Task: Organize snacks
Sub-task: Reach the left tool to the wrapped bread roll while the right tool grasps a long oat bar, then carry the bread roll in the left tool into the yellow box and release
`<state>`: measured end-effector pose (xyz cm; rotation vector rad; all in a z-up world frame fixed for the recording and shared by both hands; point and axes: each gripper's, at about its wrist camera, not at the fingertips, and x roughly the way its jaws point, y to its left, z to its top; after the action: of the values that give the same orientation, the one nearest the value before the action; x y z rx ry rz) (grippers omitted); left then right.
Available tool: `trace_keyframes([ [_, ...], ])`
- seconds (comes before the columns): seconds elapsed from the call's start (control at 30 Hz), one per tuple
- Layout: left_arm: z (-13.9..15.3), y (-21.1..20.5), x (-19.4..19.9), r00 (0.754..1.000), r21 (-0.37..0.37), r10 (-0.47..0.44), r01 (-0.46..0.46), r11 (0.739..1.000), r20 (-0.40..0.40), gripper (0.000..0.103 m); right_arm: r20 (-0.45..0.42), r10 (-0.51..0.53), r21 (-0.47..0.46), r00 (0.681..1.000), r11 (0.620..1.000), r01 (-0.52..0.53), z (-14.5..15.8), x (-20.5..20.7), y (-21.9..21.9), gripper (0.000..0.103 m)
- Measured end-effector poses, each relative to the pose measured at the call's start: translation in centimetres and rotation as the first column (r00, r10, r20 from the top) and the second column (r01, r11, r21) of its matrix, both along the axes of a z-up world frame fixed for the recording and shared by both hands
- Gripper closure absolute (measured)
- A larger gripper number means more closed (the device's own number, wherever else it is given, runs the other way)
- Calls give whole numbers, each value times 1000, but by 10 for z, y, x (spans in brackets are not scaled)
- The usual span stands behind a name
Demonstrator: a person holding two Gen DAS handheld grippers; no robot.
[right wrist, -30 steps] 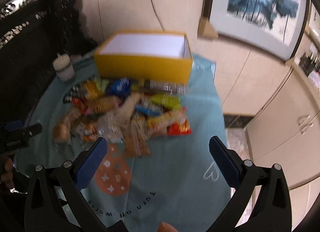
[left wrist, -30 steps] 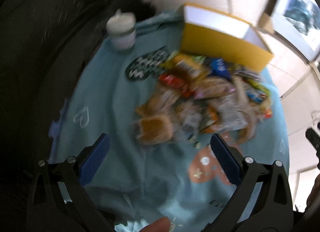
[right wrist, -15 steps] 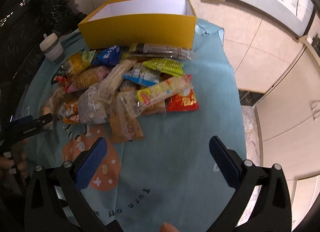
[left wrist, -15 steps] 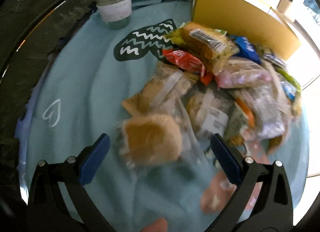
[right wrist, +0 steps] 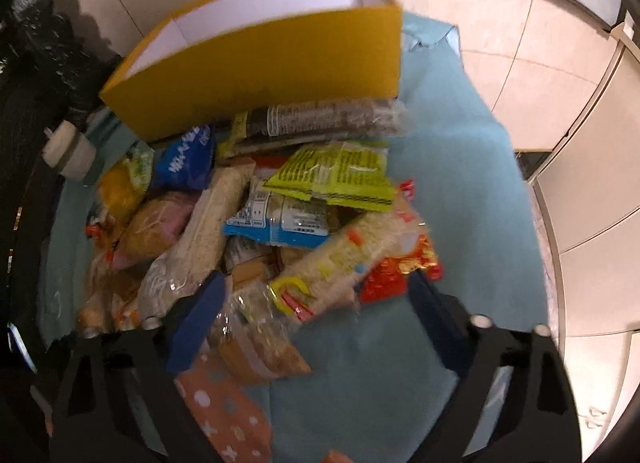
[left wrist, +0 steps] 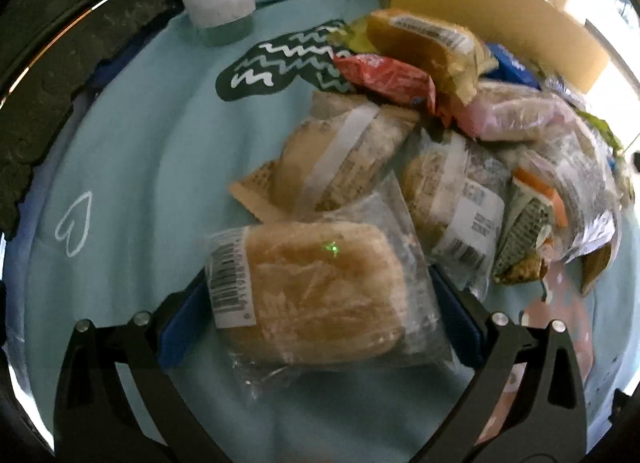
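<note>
Looking down the left wrist view, our left claw (left wrist: 316,303) stands wide around the near bun pack (left wrist: 320,287), pads apparently not pressing; its loose wrapper could slip. In the right view, our right claw (right wrist: 316,315), part open and just closing, straddles the cracker pack (right wrist: 348,263) and may snag neighbours near the box (right wrist: 260,63).
</note>
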<state>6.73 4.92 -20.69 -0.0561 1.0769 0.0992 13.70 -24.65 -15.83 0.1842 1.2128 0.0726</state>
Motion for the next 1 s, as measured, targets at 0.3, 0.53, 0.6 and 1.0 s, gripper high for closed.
trace_keyframes([
  [0.3,7,1,-19,999,-1,-8,8,1000,32,17,-10,-14,-7,1000,1000,14,-17,2,-5,68],
  [0.53,13,1,-32,998,-45,-43,45,998,42,32,-12,0,33,1000,999,1,-21,-29,-31,78],
  [0.6,14,3,-35,998,-65,-52,55,996,43,34,3,35,5,999,999,-35,-20,-39,-29,81],
  [1.0,49,-6,-51,985,-92,-112,124,988,130,36,125,145,-4,981,989,-146,23,-77,-21,81],
])
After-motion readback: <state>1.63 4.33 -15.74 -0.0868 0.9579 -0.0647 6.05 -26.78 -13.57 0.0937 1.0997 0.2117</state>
